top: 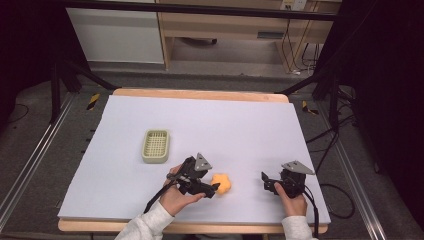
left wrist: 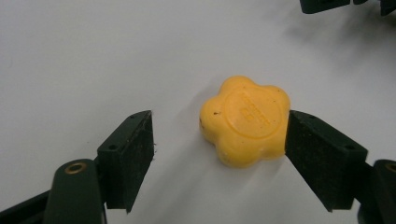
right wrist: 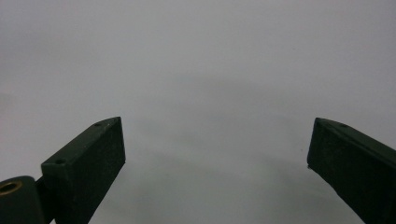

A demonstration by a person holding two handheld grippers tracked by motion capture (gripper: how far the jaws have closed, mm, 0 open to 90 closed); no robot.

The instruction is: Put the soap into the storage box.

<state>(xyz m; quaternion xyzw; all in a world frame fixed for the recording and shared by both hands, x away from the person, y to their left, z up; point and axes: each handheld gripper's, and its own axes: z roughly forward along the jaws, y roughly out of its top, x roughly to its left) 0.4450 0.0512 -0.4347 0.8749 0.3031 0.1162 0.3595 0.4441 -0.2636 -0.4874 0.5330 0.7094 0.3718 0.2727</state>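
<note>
The table (top: pixel 200 125) carried a pale lavender-grey cover over a wooden top, framed by dark rails and grey floor. A green slotted tray (top: pixel 155 146) lay left of centre; the far half stood bare. The yellow flower-shaped piece (left wrist: pixel 245 120) lay flat near the front edge. The left gripper (top: pixel 216 187) stood wide, one pad touching the piece's side, the other well clear. The right gripper (top: pixel 265 181) rested near the front right corner, apart from the piece, jaws wide over bare cover.
</note>
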